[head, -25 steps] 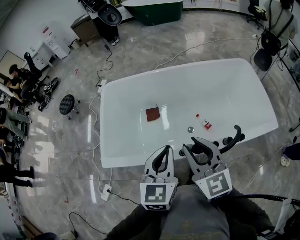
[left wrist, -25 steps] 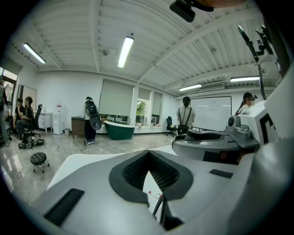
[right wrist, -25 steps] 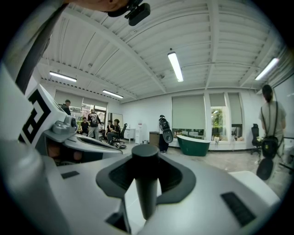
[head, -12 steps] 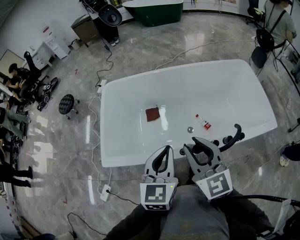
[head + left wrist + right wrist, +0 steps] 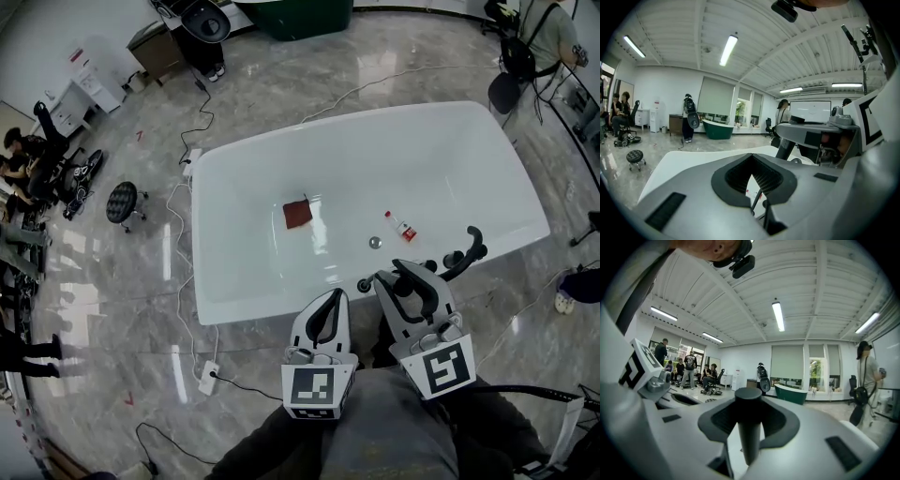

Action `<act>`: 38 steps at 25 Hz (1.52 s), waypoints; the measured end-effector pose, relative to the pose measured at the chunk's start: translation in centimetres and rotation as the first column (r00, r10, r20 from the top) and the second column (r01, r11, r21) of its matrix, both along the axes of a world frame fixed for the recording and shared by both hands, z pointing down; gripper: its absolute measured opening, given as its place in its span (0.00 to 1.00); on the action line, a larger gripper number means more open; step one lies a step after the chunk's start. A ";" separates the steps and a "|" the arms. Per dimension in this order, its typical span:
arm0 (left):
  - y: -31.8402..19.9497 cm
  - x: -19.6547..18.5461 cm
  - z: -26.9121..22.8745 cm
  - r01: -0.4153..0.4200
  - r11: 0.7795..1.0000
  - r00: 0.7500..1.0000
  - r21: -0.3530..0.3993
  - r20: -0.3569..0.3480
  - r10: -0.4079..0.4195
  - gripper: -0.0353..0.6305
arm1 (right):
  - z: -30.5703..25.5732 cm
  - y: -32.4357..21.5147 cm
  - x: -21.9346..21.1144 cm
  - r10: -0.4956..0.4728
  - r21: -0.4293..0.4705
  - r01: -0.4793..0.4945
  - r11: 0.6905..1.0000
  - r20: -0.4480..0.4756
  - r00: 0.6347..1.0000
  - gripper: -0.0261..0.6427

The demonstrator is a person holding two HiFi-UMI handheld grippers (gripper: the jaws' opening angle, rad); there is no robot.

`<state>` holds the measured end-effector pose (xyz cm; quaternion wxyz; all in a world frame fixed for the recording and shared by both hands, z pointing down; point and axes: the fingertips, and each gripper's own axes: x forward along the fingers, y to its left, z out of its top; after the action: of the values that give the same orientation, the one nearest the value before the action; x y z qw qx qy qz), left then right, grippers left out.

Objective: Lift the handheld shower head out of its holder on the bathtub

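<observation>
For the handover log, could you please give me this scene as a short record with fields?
tub: white
in tub: red cloth, bottle
shower head: black, on tub's near rim, right of both grippers
left gripper: shut, empty
right gripper: dark post between jaws; grip unclear

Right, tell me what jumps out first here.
The big white bathtub fills the middle of the marble floor, with a dark red cloth lying inside it. On its near rim, the black handheld shower head sits close to the right gripper.
</observation>
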<state>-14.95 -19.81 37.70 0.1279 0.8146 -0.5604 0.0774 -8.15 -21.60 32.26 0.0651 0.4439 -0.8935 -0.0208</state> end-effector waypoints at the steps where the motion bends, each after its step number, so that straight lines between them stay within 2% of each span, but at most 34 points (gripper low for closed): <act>1: 0.2 0.1 0.3 -0.004 1.000 1.000 -0.007 -0.004 0.004 0.06 | -0.1 0.1 0.2 0.008 0.005 -0.008 1.000 0.003 1.000 0.23; 6: 0.7 1.1 0.0 -0.011 1.000 1.000 -0.001 0.000 0.011 0.06 | -0.4 1.2 0.8 0.007 0.012 -0.007 1.000 0.016 1.000 0.23; 14: 2.7 3.9 -1.8 0.019 1.000 0.999 0.023 0.035 -0.019 0.06 | -2.3 3.5 2.6 -0.056 0.043 0.053 0.998 0.054 0.997 0.23; 19: 5.3 5.7 -1.2 0.035 0.999 0.998 0.003 0.061 -0.035 0.06 | -2.5 5.5 4.0 -0.087 0.067 0.083 0.994 0.060 0.994 0.23; 24: 7.1 5.7 -1.8 0.073 0.997 0.994 0.030 0.076 -0.075 0.06 | -2.7 7.6 4.5 -0.121 0.079 0.116 0.990 0.067 0.990 0.23; 33: 12.7 7.6 -3.4 0.082 0.995 0.992 0.064 0.086 -0.087 0.06 | -4.3 13.9 6.3 -0.144 0.117 0.136 0.984 0.065 0.987 0.23; 36: 15.4 9.0 -3.1 0.088 0.995 0.992 0.048 0.088 -0.092 0.06 | -4.1 16.5 7.7 -0.144 0.106 0.138 0.985 0.052 0.988 0.23; 38: 17.4 9.8 -2.0 0.088 0.996 0.992 0.009 0.091 -0.088 0.06 | -3.4 17.9 8.4 -0.146 0.095 0.142 0.985 0.043 0.988 0.23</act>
<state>-5.17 -2.42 35.73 0.1034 0.7850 -0.6013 0.1075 0.25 -3.71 28.90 0.0206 0.3810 -0.9227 -0.0554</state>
